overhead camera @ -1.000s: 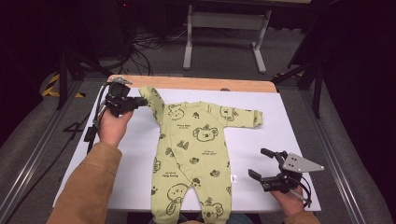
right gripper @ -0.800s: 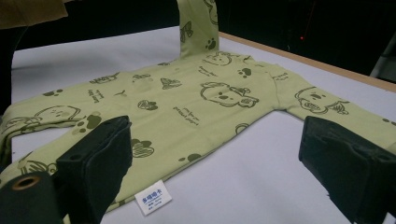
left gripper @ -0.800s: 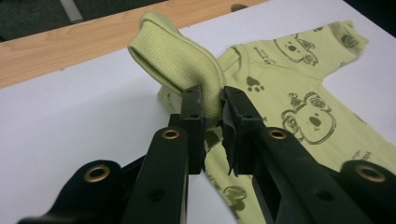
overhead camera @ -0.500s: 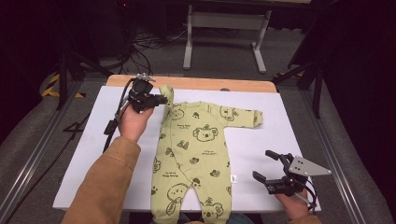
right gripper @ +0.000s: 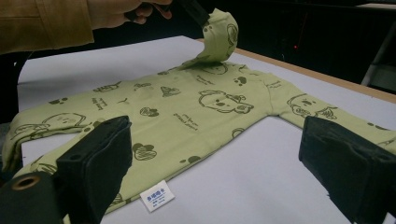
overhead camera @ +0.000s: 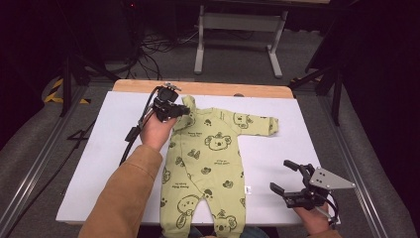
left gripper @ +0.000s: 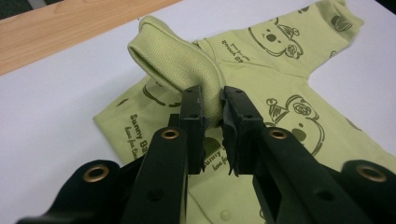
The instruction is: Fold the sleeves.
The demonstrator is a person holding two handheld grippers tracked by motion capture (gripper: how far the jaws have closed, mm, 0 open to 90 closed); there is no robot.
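So, surface first: a white board (overhead camera: pixel 99 148) covers nearly all of a wooden table (overhead camera: pixel 218 89); bare wood shows as a strip along the far edge. Board is plain, matte, w/ nothing loose on it apart from the garment.

A light-green baby romper (overhead camera: pixel 208 168) w/ dark koala and heart prints lies flat, face up, about mid-board, legs toward the near edge and running just over it, neck toward the far edge. One sleeve stretches out flat toward the far right corner. Small white label sticks out from the romper's side seam, on the right, lying on the board.

The left gripper (overhead camera: pixel 171 106) sits near the far edge, left of centre, jaws nearly closed and pinching the other sleeve (left gripper: pixel 187 65); the sleeve is lifted off the board and curls over the chest, cuff up. Forearm in a tan sleeve comes in from the near edge beside the romper's left side.

The right gripper (overhead camera: pixel 287 176) hangs near the near right corner, jaws wide apart, nothing between them, well apart from the romper; its grey plate points right.

Room: dark all round, grey carpet floor, cables tangled behind the table, a grey metal stand (overhead camera: pixel 237 34) w/ two legs further back, black tripod legs left and right, yellow-black tape at the far left on the floor. Metal rails run along both sides of the table.
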